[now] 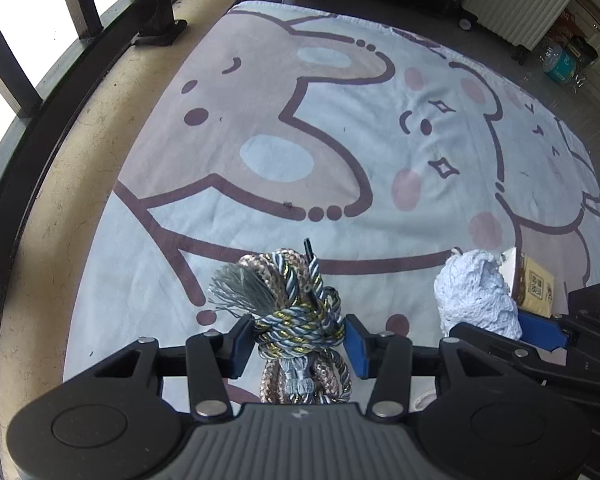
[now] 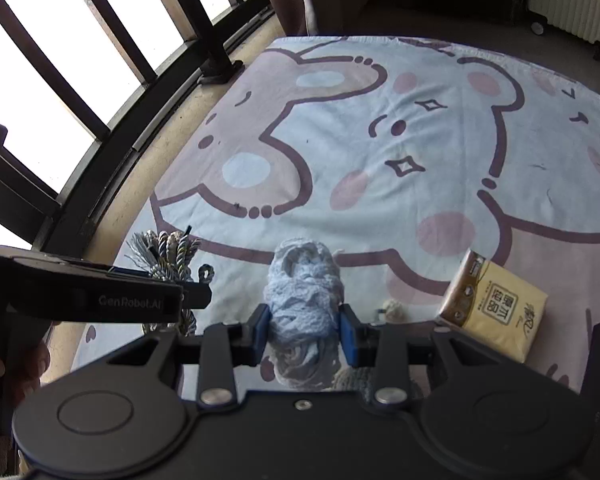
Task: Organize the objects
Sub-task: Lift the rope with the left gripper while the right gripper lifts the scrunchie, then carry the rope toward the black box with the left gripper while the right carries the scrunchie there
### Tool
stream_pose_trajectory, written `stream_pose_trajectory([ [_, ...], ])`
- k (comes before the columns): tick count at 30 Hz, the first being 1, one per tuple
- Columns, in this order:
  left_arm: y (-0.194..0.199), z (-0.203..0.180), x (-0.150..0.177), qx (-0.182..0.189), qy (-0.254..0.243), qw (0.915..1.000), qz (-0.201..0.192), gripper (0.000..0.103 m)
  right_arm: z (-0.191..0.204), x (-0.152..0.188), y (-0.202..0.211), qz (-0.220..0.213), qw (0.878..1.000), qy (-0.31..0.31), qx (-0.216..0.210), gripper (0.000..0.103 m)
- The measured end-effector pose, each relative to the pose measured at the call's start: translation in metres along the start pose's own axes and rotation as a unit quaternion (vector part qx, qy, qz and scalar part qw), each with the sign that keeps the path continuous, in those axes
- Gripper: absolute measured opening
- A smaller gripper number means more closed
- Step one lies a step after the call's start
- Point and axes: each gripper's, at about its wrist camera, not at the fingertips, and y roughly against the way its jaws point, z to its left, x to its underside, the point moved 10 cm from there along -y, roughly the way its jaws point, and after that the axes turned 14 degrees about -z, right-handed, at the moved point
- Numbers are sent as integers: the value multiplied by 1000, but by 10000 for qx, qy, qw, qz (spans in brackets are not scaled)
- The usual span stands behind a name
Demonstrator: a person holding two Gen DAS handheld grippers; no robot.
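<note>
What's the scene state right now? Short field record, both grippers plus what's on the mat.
surface: cartoon bear mat on the floor
left gripper: shut on twisted cord bundle, blue-grey, gold and tan strands with a tassel
right gripper: shut on white yarn bundle
loose item: yellow tissue pack lying on the mat, to the right of the yarn, untouched
gripper spacing: side by side, left one visible at the left edge of the right wrist view
background: window railing, white radiator

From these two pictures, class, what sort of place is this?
Probably a room in a home, by a big window: a cartoon bear rug on the floor, a dark-framed window beside it, and a white radiator at the far wall.
</note>
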Motion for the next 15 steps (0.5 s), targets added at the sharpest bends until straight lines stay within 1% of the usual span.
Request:
stream_pose_trajectory([
  [4, 16, -11, -12, 119, 75, 9996, -243, 49, 3, -14, 19, -311, 9995, -36, 27, 37],
  [8, 32, -26, -20, 319, 128, 9985, -421, 49, -1, -26, 41, -602, 9981, -72, 108, 37],
  [15, 54, -62, -28, 641, 99, 9959, -627, 49, -27, -34, 79, -926, 9950, -201, 328, 37],
])
